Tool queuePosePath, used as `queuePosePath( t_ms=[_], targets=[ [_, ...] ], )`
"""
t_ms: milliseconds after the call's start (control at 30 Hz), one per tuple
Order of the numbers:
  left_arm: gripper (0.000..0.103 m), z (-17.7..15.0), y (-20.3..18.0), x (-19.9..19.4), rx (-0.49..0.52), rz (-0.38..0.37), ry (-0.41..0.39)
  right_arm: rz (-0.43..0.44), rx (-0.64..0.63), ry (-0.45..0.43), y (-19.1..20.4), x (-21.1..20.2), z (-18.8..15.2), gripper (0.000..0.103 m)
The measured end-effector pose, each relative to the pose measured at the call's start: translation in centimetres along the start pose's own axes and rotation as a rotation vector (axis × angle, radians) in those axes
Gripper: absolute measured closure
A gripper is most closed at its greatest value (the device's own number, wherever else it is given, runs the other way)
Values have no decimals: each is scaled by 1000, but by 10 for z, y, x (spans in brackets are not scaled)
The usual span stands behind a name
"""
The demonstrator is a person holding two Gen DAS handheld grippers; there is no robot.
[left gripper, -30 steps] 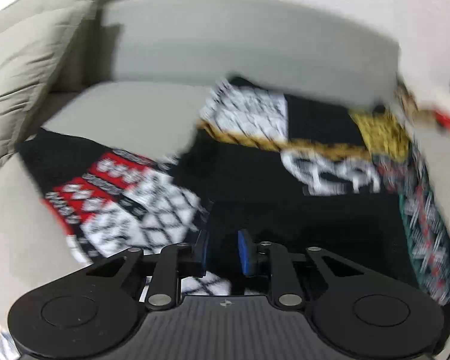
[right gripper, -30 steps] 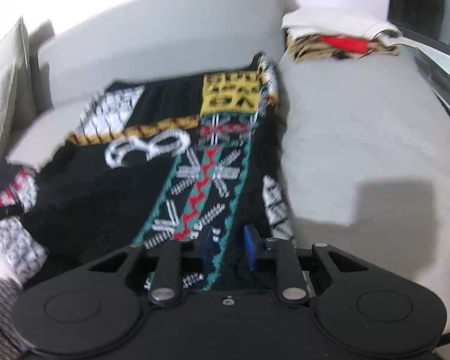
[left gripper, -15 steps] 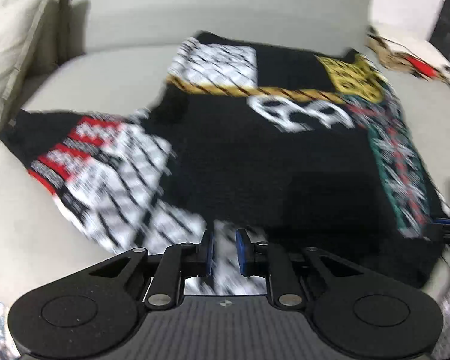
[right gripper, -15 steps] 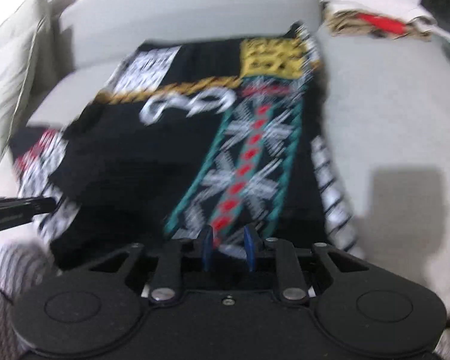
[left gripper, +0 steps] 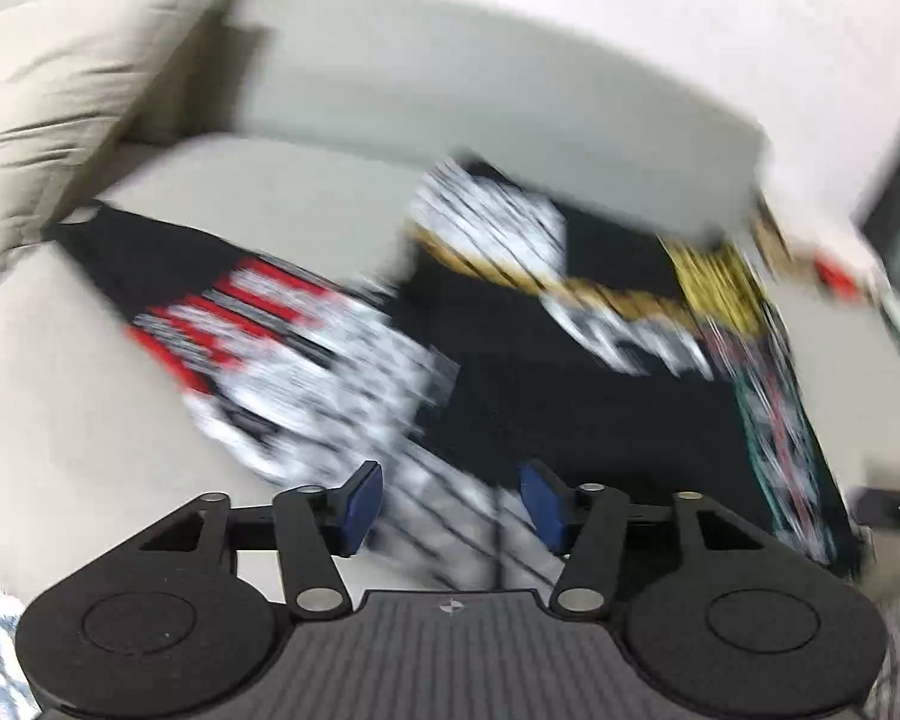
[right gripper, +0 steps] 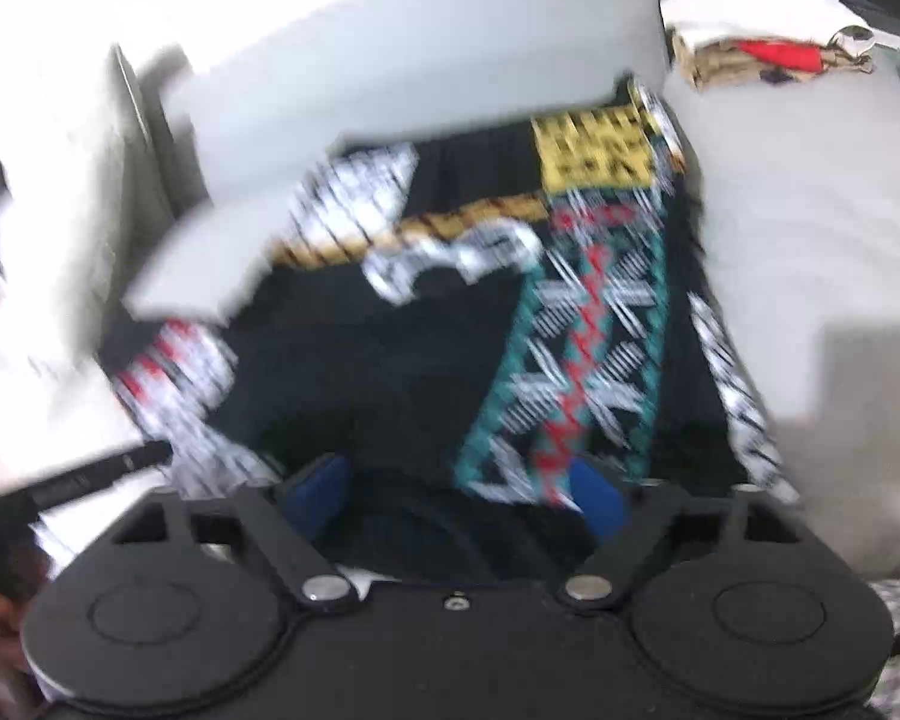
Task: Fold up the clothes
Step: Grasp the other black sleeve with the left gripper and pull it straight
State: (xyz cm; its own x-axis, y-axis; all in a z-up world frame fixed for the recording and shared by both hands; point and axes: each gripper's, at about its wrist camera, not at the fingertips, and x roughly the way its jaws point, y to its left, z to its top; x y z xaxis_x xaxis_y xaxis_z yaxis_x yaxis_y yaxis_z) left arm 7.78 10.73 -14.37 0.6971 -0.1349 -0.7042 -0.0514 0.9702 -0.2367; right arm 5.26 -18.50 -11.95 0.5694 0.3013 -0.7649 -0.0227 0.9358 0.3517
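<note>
A pale cushion (left gripper: pixel 60 114) leans at the far left of the grey sofa (left gripper: pixel 306 204), against its backrest. The black patterned sweater (left gripper: pixel 570 396) lies spread on the sofa seat. Its sleeve (left gripper: pixel 258 324), with red and white bands, stretches out flat toward the left, and the body lies further right, neckline toward the backrest.

In the left wrist view the left gripper (left gripper: pixel 450 501) is low at the near hem, its blue pads (left gripper: pixel 363 498) standing wide apart with nothing between them; white checked fabric of the sweater shows in the gap, lying beneath rather than pinched. Both views are smeared by motion blur, so fine contact with the cloth cannot be told.

Across the sweater's body runs a gold band, with a white figure under it and a yellow block near the right shoulder. A teal, red and white strip (right gripper: pixel 576 372) runs down the right side to the hem.

In the right wrist view the right gripper (right gripper: pixel 456 495) is at the near hem by that strip, its fingers also spread wide and empty, the hem lying between and under them. Far right on the sofa sits a small heap of folded cloth (right gripper: pixel 768 60), beige with red on it, well apart from the sweater. No containers are visible
</note>
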Motion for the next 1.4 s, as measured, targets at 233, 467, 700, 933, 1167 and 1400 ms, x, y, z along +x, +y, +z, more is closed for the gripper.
queuePosePath(
  t_ms=[233, 467, 700, 933, 1167, 1400],
  targets=[
    [53, 1, 131, 29, -522, 0, -54, 140, 176, -86, 5, -5, 18, 23],
    [58, 23, 191, 73, -771, -100, -79, 184, 232, -106, 21, -12, 29, 30],
    [60, 62, 232, 120, -864, -92, -53, 193, 236, -159, 31, -24, 46, 30],
    [94, 91, 252, 134, -851, 6, -31, 192, 236, -173, 30, -30, 49, 30],
    [95, 130, 186, 82, -503, 68, -149, 191, 253, -197, 15, -47, 47, 30],
    [95, 152, 81, 15, -169, 32, -242, 203, 290, -237, -15, -76, 38, 30]
  ],
)
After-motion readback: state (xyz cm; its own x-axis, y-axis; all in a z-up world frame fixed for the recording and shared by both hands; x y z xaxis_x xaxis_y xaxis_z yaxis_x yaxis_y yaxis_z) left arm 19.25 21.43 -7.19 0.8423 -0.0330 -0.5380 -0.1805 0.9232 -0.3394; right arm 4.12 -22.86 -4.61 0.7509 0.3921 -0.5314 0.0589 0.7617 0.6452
